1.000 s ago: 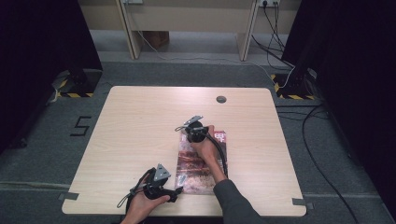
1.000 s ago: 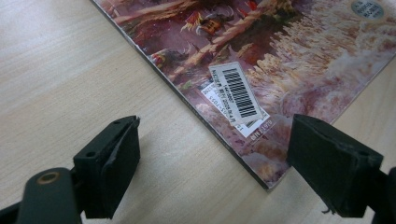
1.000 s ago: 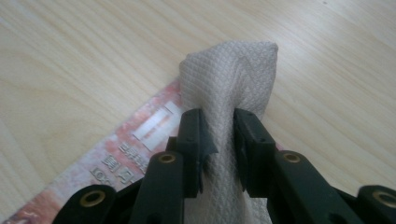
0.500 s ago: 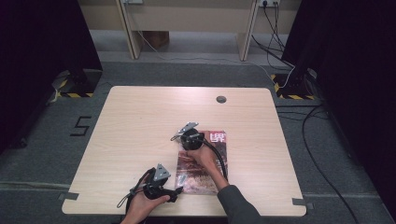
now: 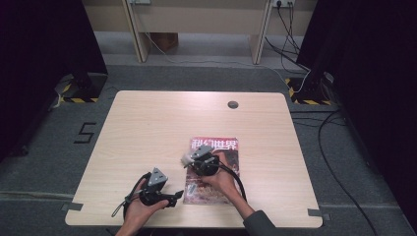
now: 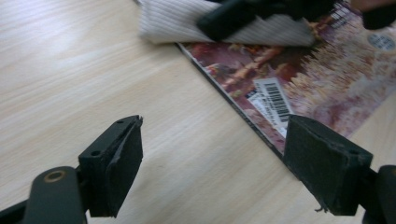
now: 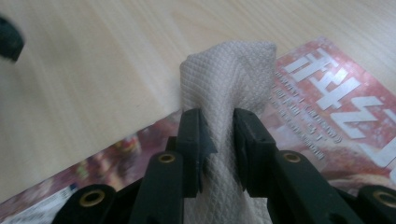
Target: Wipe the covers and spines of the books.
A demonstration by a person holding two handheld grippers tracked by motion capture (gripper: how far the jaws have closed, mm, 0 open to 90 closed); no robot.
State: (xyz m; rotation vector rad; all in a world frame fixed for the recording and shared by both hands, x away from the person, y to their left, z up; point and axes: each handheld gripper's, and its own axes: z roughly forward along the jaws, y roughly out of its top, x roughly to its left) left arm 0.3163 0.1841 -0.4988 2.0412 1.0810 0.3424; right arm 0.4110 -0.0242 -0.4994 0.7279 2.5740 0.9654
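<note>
Here the right gripper (image 5: 189,160) has its jaws clamped on a folded white cloth (image 7: 224,98), which bulges up between the two black pads and pokes out past their tips. In the high view the cloth (image 5: 187,158) sits at the left edge of a magazine (image 5: 216,169), about halfway along it, and the right hand (image 5: 221,177) lies over the cover. The magazine lies flat on the wooden table (image 5: 147,128), right of centre and toward the near edge, its white title at the far end and its barcode (image 6: 273,100) by the near left corner. The left gripper (image 5: 172,199) rests low over the table, just left of the magazine's near left corner, with its jaws spread wide and nothing between them. In the left gripper view the magazine's edge (image 6: 233,107) passes just inside the right-hand pad, with bare wood between the pads.
</note>
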